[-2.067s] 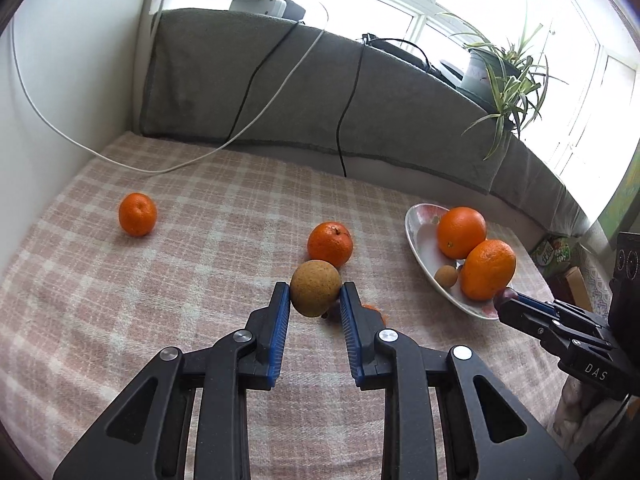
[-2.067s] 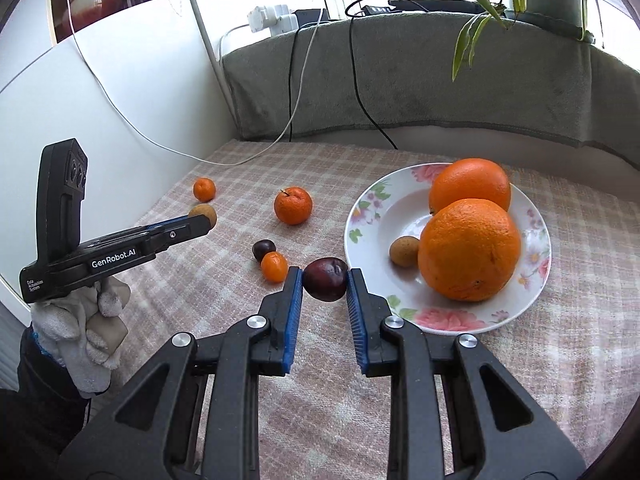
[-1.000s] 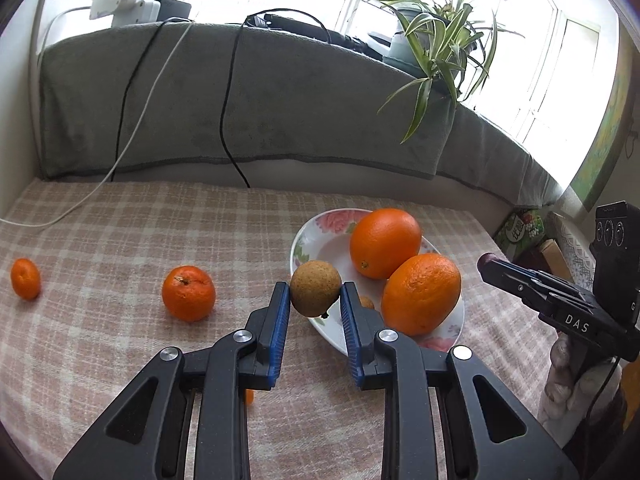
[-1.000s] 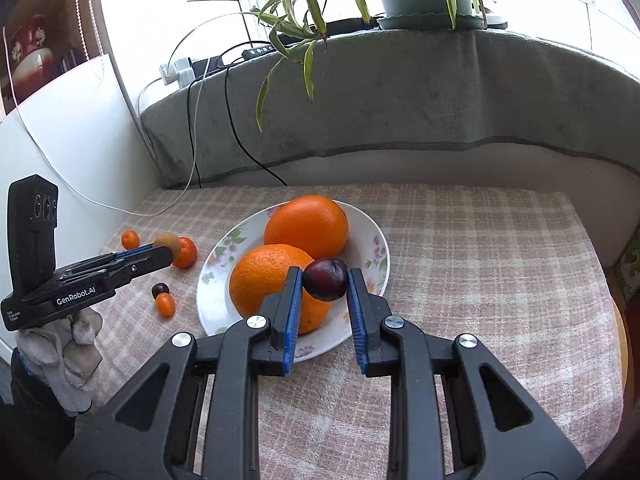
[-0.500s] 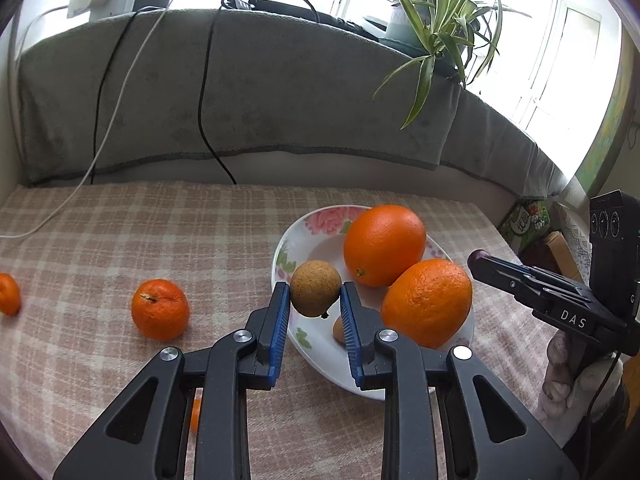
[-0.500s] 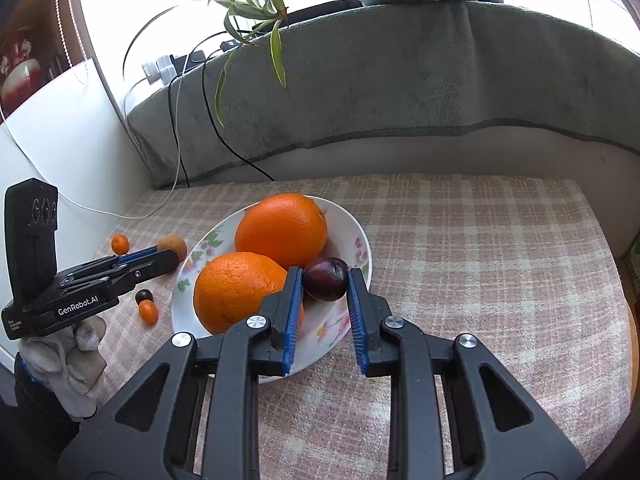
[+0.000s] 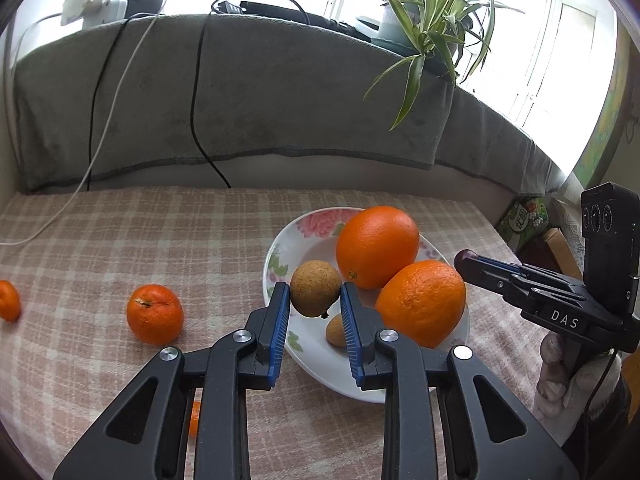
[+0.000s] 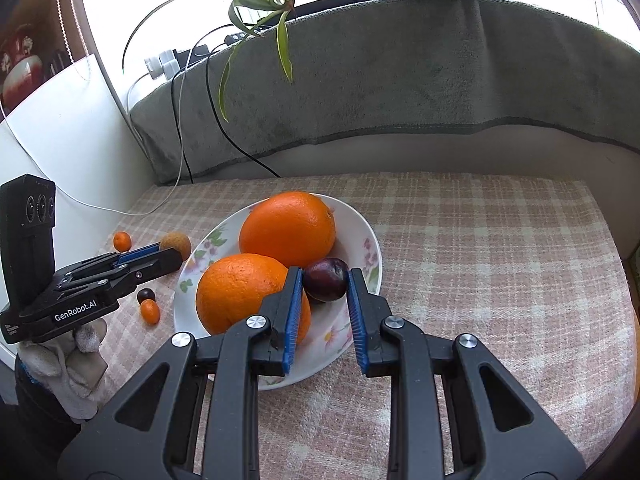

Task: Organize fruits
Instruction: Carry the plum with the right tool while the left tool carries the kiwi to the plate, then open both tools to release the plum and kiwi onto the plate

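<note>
The left gripper (image 7: 315,304) is clenched on a small brown, rough-skinned fruit (image 7: 315,288), possibly a longan, held between its blue pads over the near-left part of the flowered plate (image 7: 320,376). The right gripper (image 8: 323,292) is clamped on a dark plum (image 8: 325,279), which hangs over the plate's right side, just beside the two oranges.

What the release turns on is where free plate lies below each fruit. In the left wrist view the brown fruit sits left of the far orange (image 7: 377,246) and of the near orange (image 7: 421,304); below it is open white plate, with one small tan fruit (image 7: 335,331) already lying just to the right of that spot. So the drop looks clear straight down or slightly left, still inside the rim. In the right wrist view the plum is close against the far orange, whether touching I cannot tell, and the bare plate lies down and to its right.

Each gripper is nearer its own side of the plate, so they need not cross. Still out on the checked cloth of the bench (image 7: 140,240) are a tangerine (image 7: 155,314), a smaller orange fruit at the left edge (image 7: 8,300), a kumquat (image 8: 150,311) and a second dark fruit (image 8: 145,295).
</note>
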Available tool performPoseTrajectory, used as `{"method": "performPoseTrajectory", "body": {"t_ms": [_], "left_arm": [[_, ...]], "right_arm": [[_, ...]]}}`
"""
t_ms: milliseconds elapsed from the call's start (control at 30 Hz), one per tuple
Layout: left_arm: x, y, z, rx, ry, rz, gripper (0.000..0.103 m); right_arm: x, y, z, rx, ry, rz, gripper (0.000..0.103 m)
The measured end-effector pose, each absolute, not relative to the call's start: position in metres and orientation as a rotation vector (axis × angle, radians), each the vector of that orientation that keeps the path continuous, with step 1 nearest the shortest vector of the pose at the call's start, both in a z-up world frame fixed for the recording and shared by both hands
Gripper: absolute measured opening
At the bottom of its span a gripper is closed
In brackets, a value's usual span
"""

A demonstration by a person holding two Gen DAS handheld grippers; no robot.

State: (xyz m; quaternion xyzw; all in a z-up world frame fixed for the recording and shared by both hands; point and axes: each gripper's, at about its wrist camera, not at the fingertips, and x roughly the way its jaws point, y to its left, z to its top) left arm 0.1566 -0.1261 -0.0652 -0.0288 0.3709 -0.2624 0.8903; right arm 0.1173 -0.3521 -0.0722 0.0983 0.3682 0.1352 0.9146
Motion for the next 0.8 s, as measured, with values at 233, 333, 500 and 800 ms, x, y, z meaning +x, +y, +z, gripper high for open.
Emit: {"method": "performPoseTrajectory", "body": {"t_ms": [233,333,500,800], "left_arm": [[0.155,-0.126,-0.064,-0.061,0.764,-0.547,0.025],[0.153,-0.126,-0.062,-0.059,0.759,-0.549,0.032],[0.151,-0.127,-0.059,-0.057,0.750,-0.551,0.040],[0.145,-0.124,-0.053,-0.052,0.719,-0.535,0.074]], "right_arm": [[0.119,-0.352,-0.071,0.205,0.752,0.279,0.024],[0.118,-0.352,-0.071,0.201,0.752,0.283,0.025],[0.114,-0.352,-0.067,0.201,0.728,0.280,0.053],[0.105,-0.347,-0.054,0.180,0.684,0.282,0.085]]}}
